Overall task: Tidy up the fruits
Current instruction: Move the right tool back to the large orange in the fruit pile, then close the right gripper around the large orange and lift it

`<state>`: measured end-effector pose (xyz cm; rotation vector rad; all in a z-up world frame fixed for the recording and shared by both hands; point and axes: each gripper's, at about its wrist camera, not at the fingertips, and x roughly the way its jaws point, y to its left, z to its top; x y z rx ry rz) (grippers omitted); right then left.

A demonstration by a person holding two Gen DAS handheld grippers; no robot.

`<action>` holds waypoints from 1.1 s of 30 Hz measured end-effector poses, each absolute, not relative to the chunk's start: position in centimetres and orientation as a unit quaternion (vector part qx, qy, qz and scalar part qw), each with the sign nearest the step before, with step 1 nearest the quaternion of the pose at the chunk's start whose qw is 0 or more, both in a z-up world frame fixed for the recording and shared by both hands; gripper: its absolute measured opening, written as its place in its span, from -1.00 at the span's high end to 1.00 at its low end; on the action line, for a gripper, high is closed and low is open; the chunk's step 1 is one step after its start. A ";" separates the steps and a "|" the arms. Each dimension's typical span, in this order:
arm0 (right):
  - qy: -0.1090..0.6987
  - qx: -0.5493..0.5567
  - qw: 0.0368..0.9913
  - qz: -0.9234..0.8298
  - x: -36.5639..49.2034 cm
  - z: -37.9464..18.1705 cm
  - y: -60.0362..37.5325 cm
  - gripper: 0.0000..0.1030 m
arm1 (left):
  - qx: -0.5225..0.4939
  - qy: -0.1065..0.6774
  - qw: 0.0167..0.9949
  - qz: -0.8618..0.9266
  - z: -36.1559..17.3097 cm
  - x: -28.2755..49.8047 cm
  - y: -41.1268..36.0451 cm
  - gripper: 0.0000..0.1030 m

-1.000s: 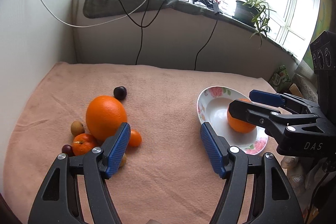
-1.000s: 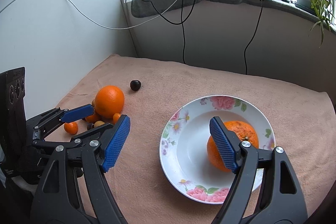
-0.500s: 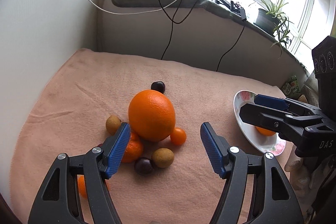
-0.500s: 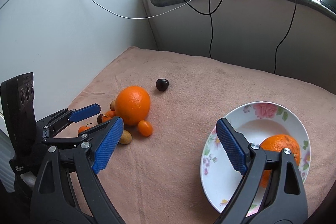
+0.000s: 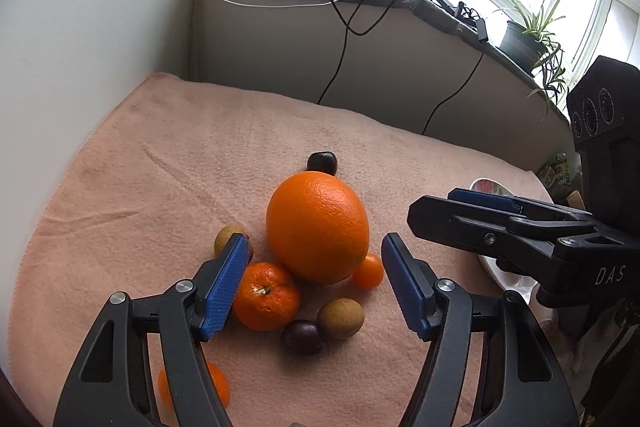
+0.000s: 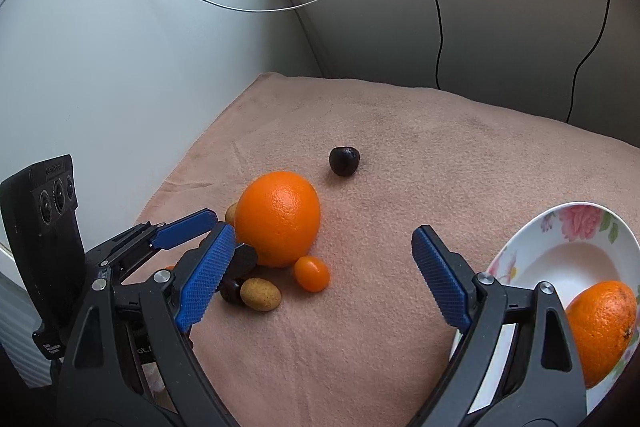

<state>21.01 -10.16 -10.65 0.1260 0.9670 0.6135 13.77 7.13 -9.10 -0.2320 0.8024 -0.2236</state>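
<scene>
Hovering over a fruit cluster, the left gripper (image 5: 314, 281) gapes wide, empty, straddling a large orange (image 5: 317, 225) | right gripper (image 6: 320, 277) also spread, holding nothing | cluster sits near the blanket's (image 6: 400, 155) left edge | floral plate (image 6: 520, 251) with one orange (image 6: 602, 331) lies toward the right edge.

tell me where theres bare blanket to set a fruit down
Free: the stretch between the big orange and the plate, and the blanket beyond the dark plum toward the wall. Crowded: the cluster of small fruit around the big orange.
</scene>
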 end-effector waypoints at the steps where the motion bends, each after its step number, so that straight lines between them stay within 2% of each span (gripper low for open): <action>1: 0.463 0.066 0.833 0.294 21.3 -10.9 -9.9 -0.79 | -0.112 0.390 0.908 -0.110 -9.2 13.9 7.1 -0.34; 8: 0.490 0.101 0.808 0.312 22.8 -12.2 -8.6 -0.77 | -0.104 0.394 0.906 -0.117 -9.7 14.2 6.8 -0.33; 12: 0.508 0.115 0.792 0.319 23.6 -13.2 -8.0 -0.58 | -0.104 0.397 0.904 -0.120 -9.9 14.2 6.8 -0.29; 17: 0.519 0.127 0.779 0.328 24.0 -13.8 -7.4 -0.56 | -0.105 0.400 0.902 -0.125 -10.1 14.3 7.0 -0.28; 21: 0.524 0.128 0.773 0.334 24.2 -14.0 -6.9 -0.46 | -0.110 0.402 0.900 -0.126 -10.2 14.5 7.2 -0.28; 33: 0.534 0.126 0.765 0.337 24.9 -14.5 -5.8 -0.41 | -0.127 0.408 0.894 -0.132 -10.4 14.4 7.5 -0.22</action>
